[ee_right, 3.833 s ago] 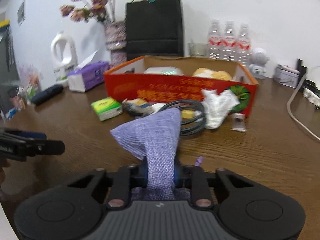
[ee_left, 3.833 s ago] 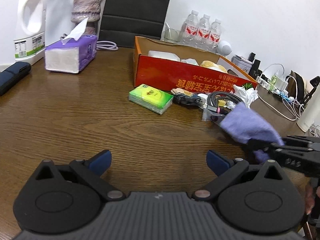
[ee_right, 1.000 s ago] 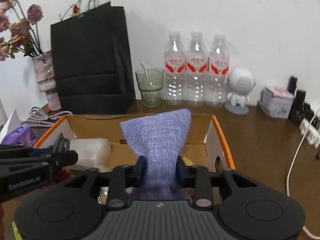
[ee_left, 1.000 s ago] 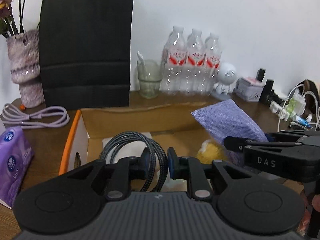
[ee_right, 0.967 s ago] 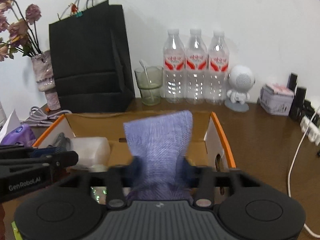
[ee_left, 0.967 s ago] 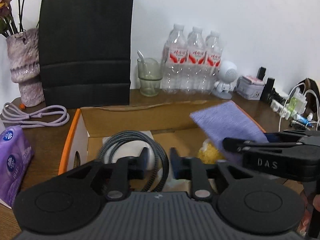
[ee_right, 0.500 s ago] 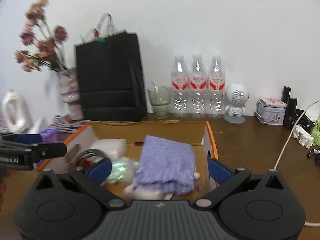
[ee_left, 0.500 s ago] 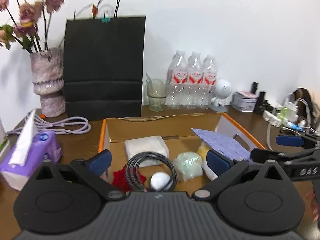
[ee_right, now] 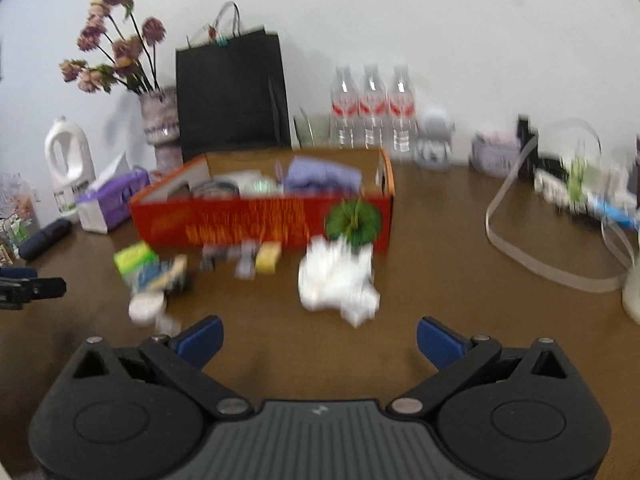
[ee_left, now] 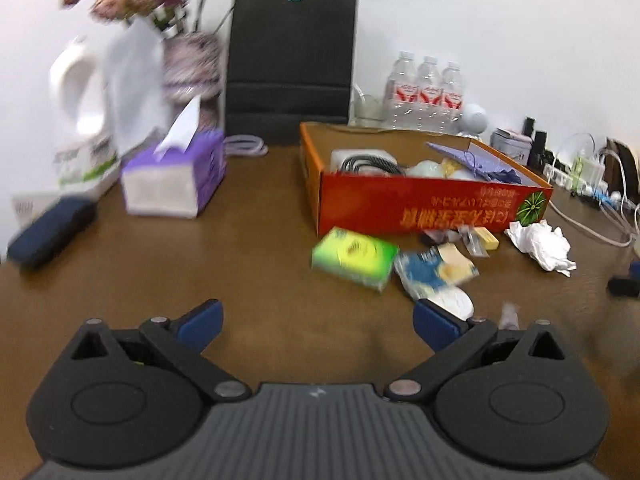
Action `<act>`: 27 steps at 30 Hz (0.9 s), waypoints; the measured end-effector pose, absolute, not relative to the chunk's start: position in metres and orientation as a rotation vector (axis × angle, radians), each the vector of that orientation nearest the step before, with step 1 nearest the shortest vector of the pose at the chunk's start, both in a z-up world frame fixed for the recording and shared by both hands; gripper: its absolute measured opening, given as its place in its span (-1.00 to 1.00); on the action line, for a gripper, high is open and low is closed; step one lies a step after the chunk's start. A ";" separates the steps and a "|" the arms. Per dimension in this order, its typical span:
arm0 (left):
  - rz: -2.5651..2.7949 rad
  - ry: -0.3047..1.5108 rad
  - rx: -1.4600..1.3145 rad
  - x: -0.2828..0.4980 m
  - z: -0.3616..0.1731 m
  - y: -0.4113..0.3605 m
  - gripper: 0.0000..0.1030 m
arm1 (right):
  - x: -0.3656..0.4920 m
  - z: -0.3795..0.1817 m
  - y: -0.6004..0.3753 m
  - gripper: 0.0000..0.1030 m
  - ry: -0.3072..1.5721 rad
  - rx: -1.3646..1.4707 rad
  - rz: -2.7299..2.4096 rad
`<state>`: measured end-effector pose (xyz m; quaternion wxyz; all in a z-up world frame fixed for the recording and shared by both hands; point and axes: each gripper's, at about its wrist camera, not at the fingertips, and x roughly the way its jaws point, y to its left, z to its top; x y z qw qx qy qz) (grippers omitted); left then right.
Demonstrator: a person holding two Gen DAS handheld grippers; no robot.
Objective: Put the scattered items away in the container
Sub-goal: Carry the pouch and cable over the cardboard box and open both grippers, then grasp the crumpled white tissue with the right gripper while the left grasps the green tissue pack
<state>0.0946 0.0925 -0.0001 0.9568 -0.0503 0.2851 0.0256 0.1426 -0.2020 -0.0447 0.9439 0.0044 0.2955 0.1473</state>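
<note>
The box (ee_left: 404, 204) sits on the brown table (ee_left: 240, 280), red side toward me, with the black cable (ee_left: 366, 162) and the purple pouch (ee_left: 476, 162) lying inside it. My left gripper (ee_left: 318, 322) is spread as wide as it goes and holds nothing, only bare table between its blue pads; my right gripper (ee_right: 320, 340) is just as wide and just as empty. A second ago my left jaws were clamped on the cable and my right on the pouch, both above the box; the jaws have just been opening, both things are in the box now, and both grippers have pulled back from it. In front of the box lie the green packet (ee_left: 352, 258), some small wrappers (ee_left: 436, 270) and the crumpled white tissue (ee_right: 338, 280).
</note>
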 end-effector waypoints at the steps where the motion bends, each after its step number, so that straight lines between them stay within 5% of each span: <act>1: 0.054 0.575 -0.116 0.090 -0.001 0.092 1.00 | 0.139 -0.050 -0.203 1.00 0.621 0.023 0.304; 16: 0.044 0.616 -0.084 0.092 -0.009 0.087 1.00 | 0.133 -0.063 -0.196 1.00 0.656 0.032 0.292; 27: 0.045 0.674 0.024 0.175 -0.022 0.081 1.00 | 0.182 -0.059 -0.185 1.00 0.624 -0.013 0.253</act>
